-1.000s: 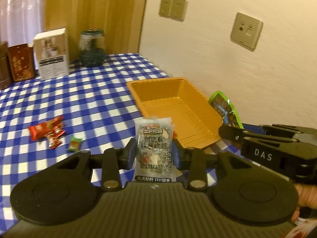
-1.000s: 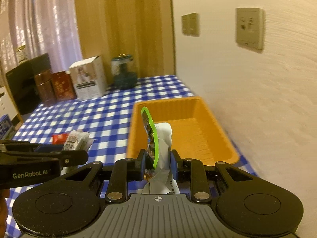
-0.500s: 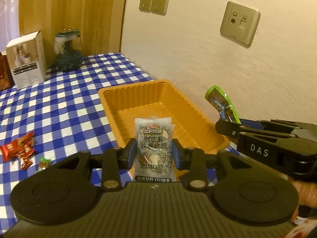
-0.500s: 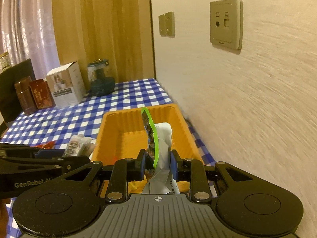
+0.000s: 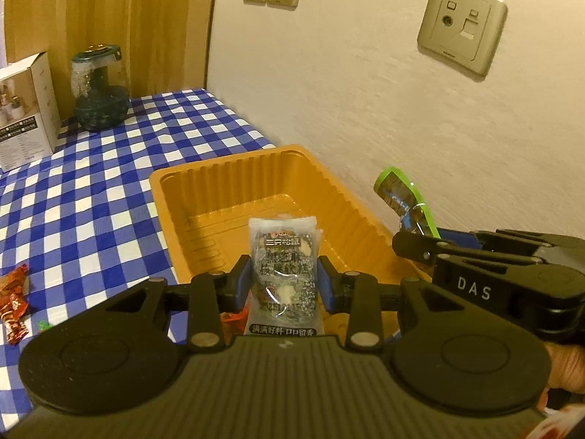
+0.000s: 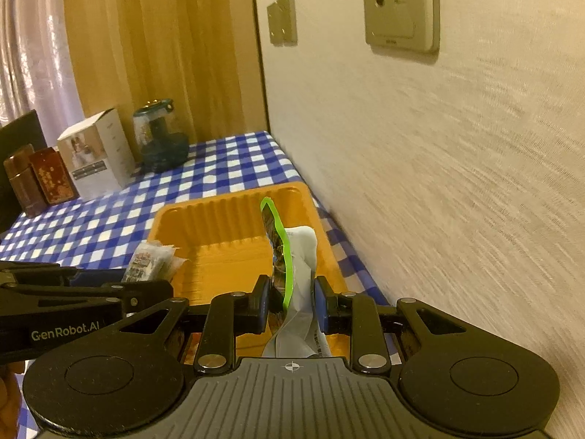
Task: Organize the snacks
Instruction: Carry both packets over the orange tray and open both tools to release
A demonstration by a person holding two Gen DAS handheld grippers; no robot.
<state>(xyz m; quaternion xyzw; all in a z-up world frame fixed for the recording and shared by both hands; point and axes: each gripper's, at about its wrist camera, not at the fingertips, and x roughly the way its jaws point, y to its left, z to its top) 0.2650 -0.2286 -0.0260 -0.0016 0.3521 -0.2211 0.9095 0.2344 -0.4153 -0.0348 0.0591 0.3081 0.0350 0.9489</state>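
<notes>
**Two Snack Packs Held Over the Orange Tray**

In the left wrist view, the left gripper (image 5: 284, 281) squeezes a clear speckled snack pack (image 5: 283, 274) between its blue pads. The pack stands up straight, and it is held by its two side edges near the middle. Right behind it sits the orange tray (image 5: 219, 197) on the blue checked tablecloth (image 5: 95, 190). The bottom of the tray looks bare. The right gripper (image 5: 413, 245) shows on the right side, pinching a green-edged snack pack (image 5: 404, 197) close to the wall. Some red snack wrappers (image 5: 14, 303) lie on the cloth, well away from the tray. A glass jar (image 5: 100, 87) and a white box (image 5: 25, 109) stand at the far end of the table.

In the right wrist view, the right gripper (image 6: 289, 305) is closed tight on the green-edged snack pack (image 6: 279, 241). The pack is held on its flat sides and points up, over the orange tray (image 6: 226, 216). The left gripper (image 6: 157, 287) shows on the left with its speckled pack (image 6: 148, 261) just above the tray's left rim.

Both packs look light and soft. The plastic wrap looks crinkly and a bit slippery. The thin green-edged pack would likely bend and flop. A hard squeeze could crush the food inside, so a gentle hold across the middle seems best.
</notes>
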